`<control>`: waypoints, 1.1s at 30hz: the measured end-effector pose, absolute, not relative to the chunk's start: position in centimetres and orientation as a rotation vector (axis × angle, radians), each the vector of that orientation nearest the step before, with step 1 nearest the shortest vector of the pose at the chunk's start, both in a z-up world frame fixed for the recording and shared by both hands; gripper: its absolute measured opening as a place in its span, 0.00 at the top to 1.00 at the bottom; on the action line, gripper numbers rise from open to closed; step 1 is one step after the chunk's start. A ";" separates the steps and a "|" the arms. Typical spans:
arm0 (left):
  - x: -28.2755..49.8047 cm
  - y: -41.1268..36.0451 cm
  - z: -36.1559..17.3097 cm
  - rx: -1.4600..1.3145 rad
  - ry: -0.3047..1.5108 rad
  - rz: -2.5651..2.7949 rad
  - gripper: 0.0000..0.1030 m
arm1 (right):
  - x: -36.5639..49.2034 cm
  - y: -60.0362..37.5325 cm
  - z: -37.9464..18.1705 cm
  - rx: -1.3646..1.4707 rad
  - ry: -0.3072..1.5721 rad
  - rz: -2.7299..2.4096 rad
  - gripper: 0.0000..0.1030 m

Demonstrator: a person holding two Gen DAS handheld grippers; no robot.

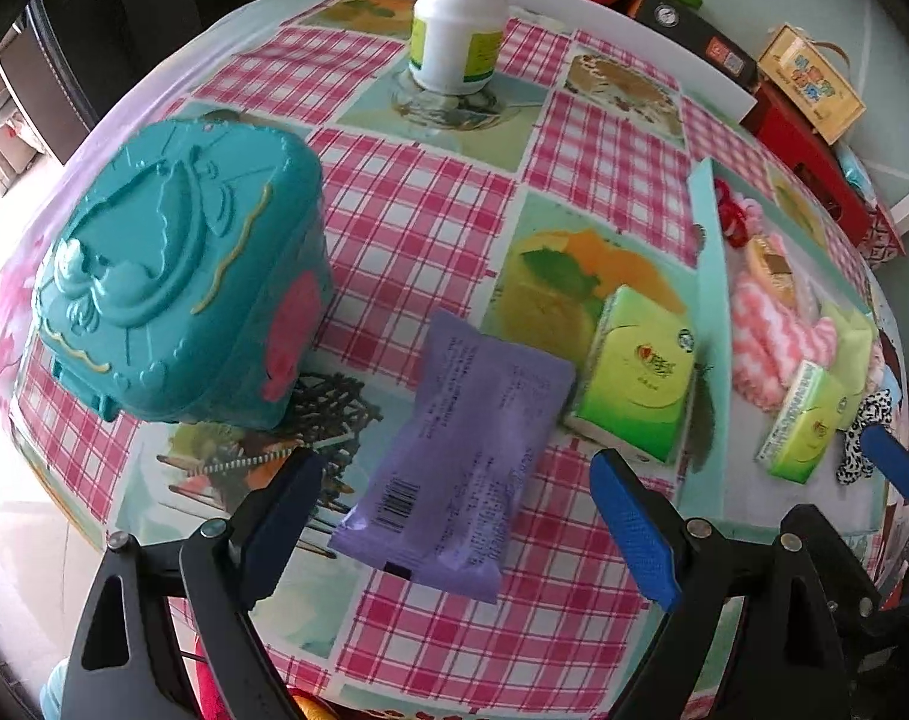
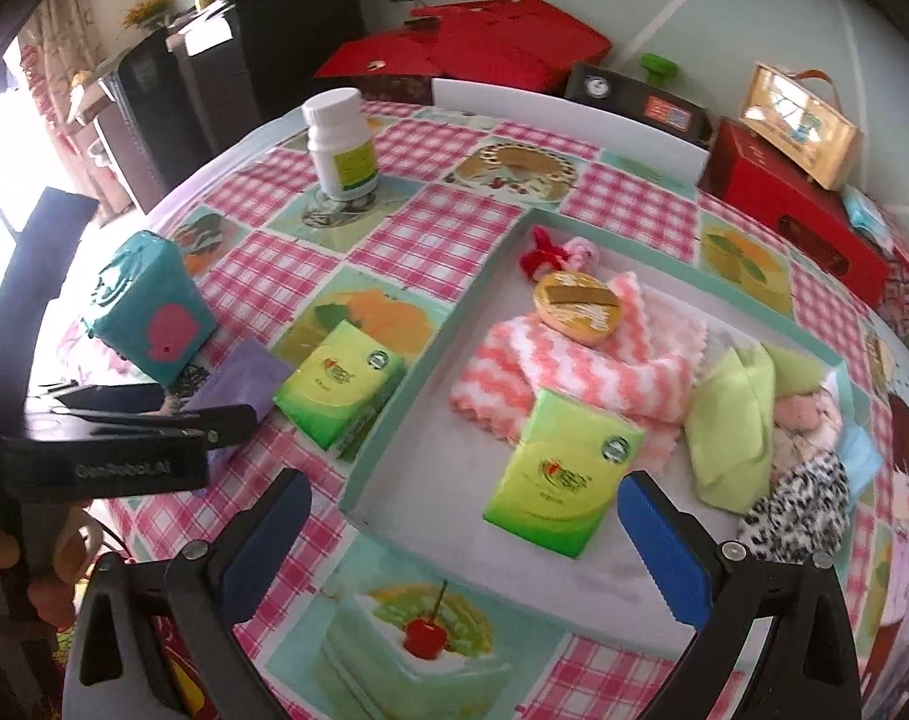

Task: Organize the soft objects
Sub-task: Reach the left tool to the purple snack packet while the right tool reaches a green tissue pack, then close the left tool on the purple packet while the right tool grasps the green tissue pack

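A purple soft packet (image 1: 463,462) lies on the checked tablecloth between the fingers of my open left gripper (image 1: 454,498); it also shows in the right wrist view (image 2: 232,384). A green tissue pack (image 1: 637,375) lies beside it, just outside the mint tray (image 1: 709,276). In the right wrist view the tray (image 2: 394,444) holds a second green tissue pack (image 2: 565,480), a pink-white cloth (image 2: 550,366), a green cloth (image 2: 730,426) and a leopard-print piece (image 2: 796,510). My right gripper (image 2: 463,516) is open and empty above the tray's near edge.
A teal plastic box (image 1: 172,288) stands left of the packet. A white pill bottle (image 1: 460,24) stands at the far side. A round yellow tin (image 2: 577,303) lies on the pink cloth. Red boxes (image 2: 796,222) line the far right table edge.
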State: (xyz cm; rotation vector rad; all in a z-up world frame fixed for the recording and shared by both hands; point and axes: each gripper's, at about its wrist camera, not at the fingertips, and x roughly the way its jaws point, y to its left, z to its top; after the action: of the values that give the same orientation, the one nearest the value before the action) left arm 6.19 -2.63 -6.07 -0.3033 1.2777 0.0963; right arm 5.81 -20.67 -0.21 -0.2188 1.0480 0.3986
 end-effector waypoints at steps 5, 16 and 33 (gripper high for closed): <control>6.4 -2.6 -6.9 -0.300 1.299 0.091 0.18 | 6.7 -19.9 -0.4 -0.248 1.054 0.433 0.00; 6.5 -2.2 -7.6 -0.308 1.297 0.111 0.33 | 8.2 -18.3 -0.5 -0.304 1.049 0.503 0.00; 6.2 1.2 -7.7 -0.442 1.262 0.097 0.50 | 8.5 -13.6 -1.9 -0.499 1.031 0.670 0.08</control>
State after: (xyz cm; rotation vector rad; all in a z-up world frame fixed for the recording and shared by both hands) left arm 6.16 1.21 -7.75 -0.4418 1.2617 0.0969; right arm 8.46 -13.59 -1.87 -0.4988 1.0308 0.6698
